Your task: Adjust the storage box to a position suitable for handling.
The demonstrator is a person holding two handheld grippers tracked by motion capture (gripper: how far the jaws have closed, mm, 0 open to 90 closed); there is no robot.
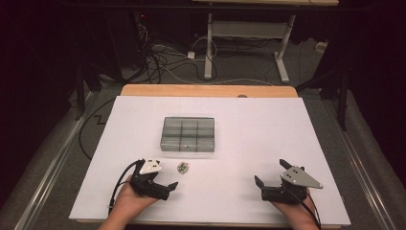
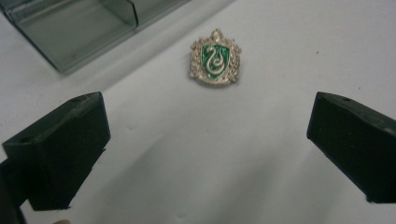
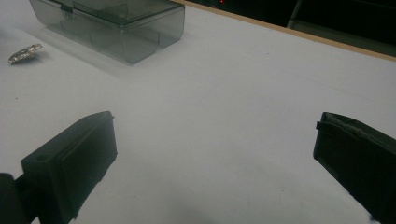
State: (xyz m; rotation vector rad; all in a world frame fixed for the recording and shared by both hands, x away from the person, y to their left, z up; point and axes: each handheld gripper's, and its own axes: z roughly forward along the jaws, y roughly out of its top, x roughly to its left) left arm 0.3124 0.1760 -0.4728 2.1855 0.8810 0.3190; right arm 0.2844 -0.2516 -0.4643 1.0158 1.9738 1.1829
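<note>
A small crest-shaped badge [image 1: 182, 167], green with a silver snake and a jewelled rim, lies flat on the white table cover, just in front of a smoky clear compartment box [image 1: 187, 134]. In the left gripper view the badge [image 2: 215, 58] sits ahead of the wide-apart jaws, and the box corner [image 2: 74, 32] shows at the upper left. My left gripper [image 1: 165, 179] is open, a short way left of and nearer than the badge. My right gripper [image 1: 270, 172] is open over bare cover at the near right. The right gripper view shows the box [image 3: 112, 23] and the badge [image 3: 24, 52] far off to the left.
The white cover [image 1: 268, 129] lies on a wooden table whose far edge [image 1: 206, 90] shows. Beyond it are another desk's legs [image 1: 209, 43] and loose cables [image 1: 163, 57] on the floor. Metal rails [image 1: 52, 163] run along both sides.
</note>
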